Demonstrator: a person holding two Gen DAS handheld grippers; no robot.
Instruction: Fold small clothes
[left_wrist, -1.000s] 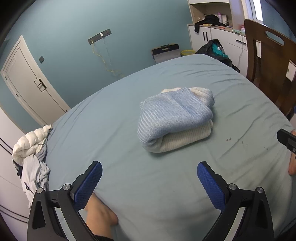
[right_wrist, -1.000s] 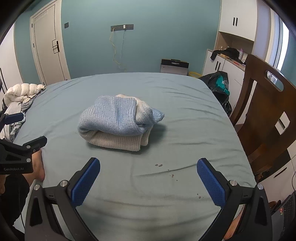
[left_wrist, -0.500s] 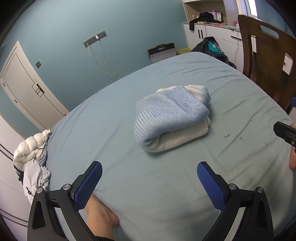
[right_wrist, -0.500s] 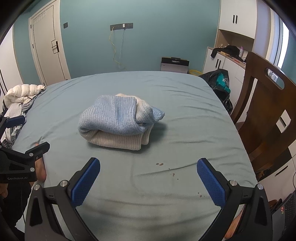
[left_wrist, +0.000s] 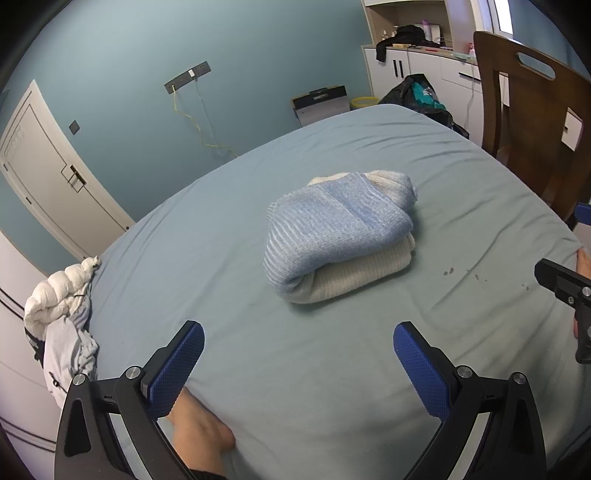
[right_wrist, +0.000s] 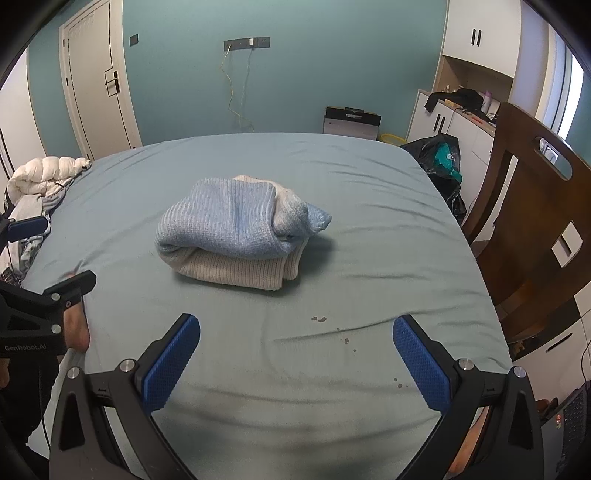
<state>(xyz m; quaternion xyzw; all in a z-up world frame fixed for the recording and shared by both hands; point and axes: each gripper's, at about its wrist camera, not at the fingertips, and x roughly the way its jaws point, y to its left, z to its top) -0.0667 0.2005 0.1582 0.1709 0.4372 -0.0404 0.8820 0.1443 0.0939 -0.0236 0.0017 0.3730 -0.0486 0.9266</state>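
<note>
Folded sweater (left_wrist: 338, 236) is seen mid-bed (left_wrist: 221, 258), at 12 o'clock of both grippers, left (left_wrist: 298, 363) and right (right_wrist: 296, 360); jaws released, empty. A laptop corner (right_wrist: 574, 413) is shown only in the right view.

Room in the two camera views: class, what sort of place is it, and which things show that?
Most likely a home bedroom: a bed with a folded sweater on it, white cupboards and a door.

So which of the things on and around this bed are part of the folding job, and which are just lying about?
Part of the job:
folded blue and cream sweater
left gripper, open
right gripper, open

Just lying about:
white bedding heap
wooden chair
black bag
</note>
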